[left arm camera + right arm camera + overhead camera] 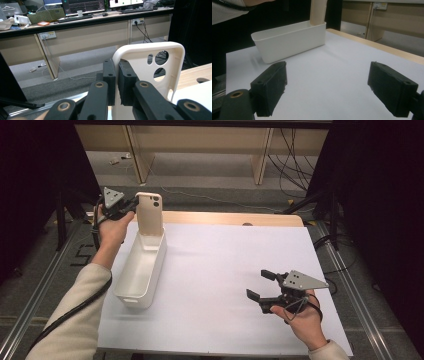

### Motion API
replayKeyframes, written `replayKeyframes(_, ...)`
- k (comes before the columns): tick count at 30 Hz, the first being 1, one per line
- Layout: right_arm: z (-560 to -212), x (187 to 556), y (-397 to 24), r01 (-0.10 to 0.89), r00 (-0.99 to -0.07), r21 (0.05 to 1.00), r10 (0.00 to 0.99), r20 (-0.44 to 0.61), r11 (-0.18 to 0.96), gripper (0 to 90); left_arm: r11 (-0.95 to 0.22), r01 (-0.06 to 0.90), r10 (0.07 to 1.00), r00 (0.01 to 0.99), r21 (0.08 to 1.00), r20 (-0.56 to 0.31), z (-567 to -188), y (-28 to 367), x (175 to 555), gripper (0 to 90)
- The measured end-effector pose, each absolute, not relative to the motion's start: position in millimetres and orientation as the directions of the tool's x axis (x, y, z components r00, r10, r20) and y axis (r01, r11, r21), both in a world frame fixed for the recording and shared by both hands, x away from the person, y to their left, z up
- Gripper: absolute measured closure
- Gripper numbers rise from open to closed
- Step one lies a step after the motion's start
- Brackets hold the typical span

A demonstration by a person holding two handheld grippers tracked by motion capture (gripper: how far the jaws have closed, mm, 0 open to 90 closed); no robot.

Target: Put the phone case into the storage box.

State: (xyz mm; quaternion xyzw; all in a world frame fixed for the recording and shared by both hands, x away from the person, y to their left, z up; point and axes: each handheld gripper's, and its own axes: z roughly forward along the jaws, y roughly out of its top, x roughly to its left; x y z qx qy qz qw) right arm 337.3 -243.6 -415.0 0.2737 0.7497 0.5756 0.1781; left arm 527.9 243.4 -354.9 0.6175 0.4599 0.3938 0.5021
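The phone case stands upright at the desk's eleven o'clock, its lower end inside the far end of the white bin. It looks light, thin and bendy, best pinched along a side rim. The left tool clamps its edge. The right tool, at five o'clock, is spread apart above the desk.

We see a cream phone case standing upright, its lower end inside the far end of a white oblong bin, camera cutouts at the top (two round holes and a smaller slot show in the left gripper view). The left tool pinches its side edge. The bin lies lengthwise on the white surface, near its left edge.
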Motion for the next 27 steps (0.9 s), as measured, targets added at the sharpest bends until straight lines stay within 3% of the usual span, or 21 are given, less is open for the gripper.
replayKeyframes(12, -415.0, 337.8, -243.9, 0.204, -0.789, 0.961, 0.613, 0.049, 0.186, 16.8, -0.076, 0.178, 0.964, 0.265, 0.981, 0.027, -357.7, 241.5, 531.6, 84.7)
replayKeyframes(15, -414.6, 335.7, -243.5, 0.242, -0.786, 0.953, 0.613, 0.084, 0.181, 16.8, -0.077, 0.178, 0.963, 0.266, 0.981, 0.027, -358.5, 240.9, 532.4, 84.7)
replayKeyframes(27, -416.0, 337.2, -242.4, 0.214, -0.778, 0.962, 0.625, 0.063, 0.169, 16.8, -0.077, 0.186, 0.965, 0.26, 0.979, 0.026, -363.0, 240.4, 535.8, 84.7)
